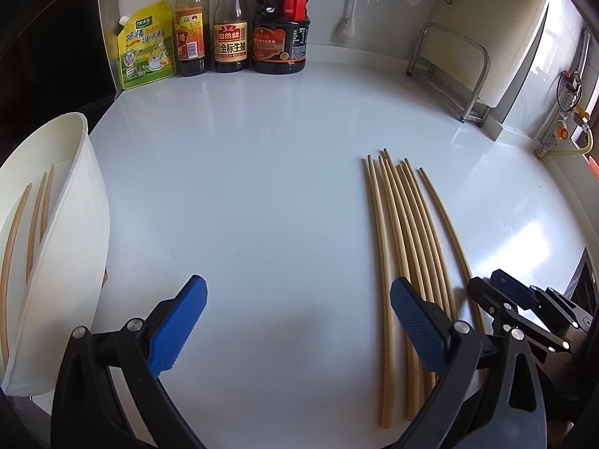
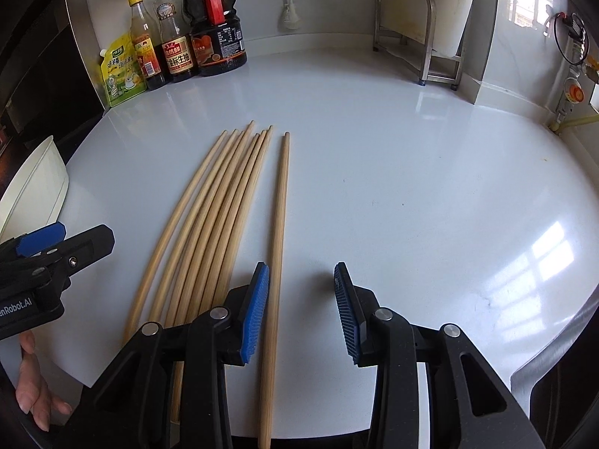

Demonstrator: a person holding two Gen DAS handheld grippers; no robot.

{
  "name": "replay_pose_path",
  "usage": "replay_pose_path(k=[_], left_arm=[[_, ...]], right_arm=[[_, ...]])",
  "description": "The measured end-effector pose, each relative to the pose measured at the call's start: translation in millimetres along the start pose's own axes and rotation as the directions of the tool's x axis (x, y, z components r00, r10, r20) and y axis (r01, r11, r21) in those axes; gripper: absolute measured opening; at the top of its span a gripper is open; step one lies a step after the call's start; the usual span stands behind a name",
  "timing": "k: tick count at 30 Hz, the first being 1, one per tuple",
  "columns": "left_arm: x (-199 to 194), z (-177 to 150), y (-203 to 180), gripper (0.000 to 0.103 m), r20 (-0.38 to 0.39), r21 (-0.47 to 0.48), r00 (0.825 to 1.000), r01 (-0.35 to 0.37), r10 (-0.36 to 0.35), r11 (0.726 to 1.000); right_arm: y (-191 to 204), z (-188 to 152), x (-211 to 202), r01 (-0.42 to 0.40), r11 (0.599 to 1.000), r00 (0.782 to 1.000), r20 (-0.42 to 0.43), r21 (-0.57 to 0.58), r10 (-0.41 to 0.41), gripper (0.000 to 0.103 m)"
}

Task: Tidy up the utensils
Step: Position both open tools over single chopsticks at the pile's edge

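The task looks partly done, by my reading; three chopsticks (image 1: pixel 32 220) already stand inside the white holder (image 1: pixel 71 247) at the left edge of the desk (image 1: pixel 243 187), while a bundle of loose chopsticks (image 2: pixel 209 217) lies flat toward the front of the desk, right of the holder, tips pointing to the back edge where the sauce bottles (image 1: pixel 232 26) stand; one single chopstick (image 2: pixel 279 224) lies just beside the bundle on its right, apart from the rest.

The right tool (image 2: pixel 301 310) hangs low over that single chopstick with its jaws apart; the stick runs between them close to the left pad, not yet pinched. The left tool (image 1: pixel 297 321) has its jaws spread wide and holds nothing, its right pad over the bundle's near end.

What is left, I judge, is to carry every loose stick to the holder, probably starting with the single one.
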State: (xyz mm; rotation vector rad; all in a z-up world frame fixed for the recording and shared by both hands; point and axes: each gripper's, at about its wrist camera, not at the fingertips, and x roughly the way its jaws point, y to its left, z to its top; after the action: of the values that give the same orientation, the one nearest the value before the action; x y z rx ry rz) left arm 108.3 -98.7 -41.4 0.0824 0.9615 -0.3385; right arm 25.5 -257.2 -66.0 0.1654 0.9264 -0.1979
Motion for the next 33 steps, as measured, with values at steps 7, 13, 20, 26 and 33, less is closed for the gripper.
replay_pose_path(k=[7,13,20,26,33], left_arm=[[5.0,1.9,-4.2,0.097,-0.020,0.008,1.000,0.005,-0.005,1.000],[10.0,1.2,-9.0,0.097,-0.035,0.022,0.999,-0.012,0.013,1.000],[17.4,-0.9,-15.7,0.097,-0.058,0.039,0.998,-0.031,0.033,0.999],[24.1,-1.5,-23.5,0.097,-0.068,0.073,0.996,-0.060,0.065,0.996],[30.4,-0.3,-24.6,0.097,-0.078,0.079,0.993,-0.085,0.091,0.993]], right_arm=[[-3.4,5.5,4.5,0.022,1.000,1.000,0.005,-0.021,-0.022,0.035],[-6.8,11.1,8.3,0.028,0.999,1.000,0.008,-0.030,-0.028,0.027],[-14.9,12.7,8.6,0.027,1.000,1.000,0.011,-0.011,-0.027,0.022],[-16.8,12.7,7.4,0.012,1.000,1.000,0.007,-0.013,-0.012,0.020],[-21.9,14.7,2.7,-0.003,1.000,1.000,0.009,-0.008,0.003,0.020]])
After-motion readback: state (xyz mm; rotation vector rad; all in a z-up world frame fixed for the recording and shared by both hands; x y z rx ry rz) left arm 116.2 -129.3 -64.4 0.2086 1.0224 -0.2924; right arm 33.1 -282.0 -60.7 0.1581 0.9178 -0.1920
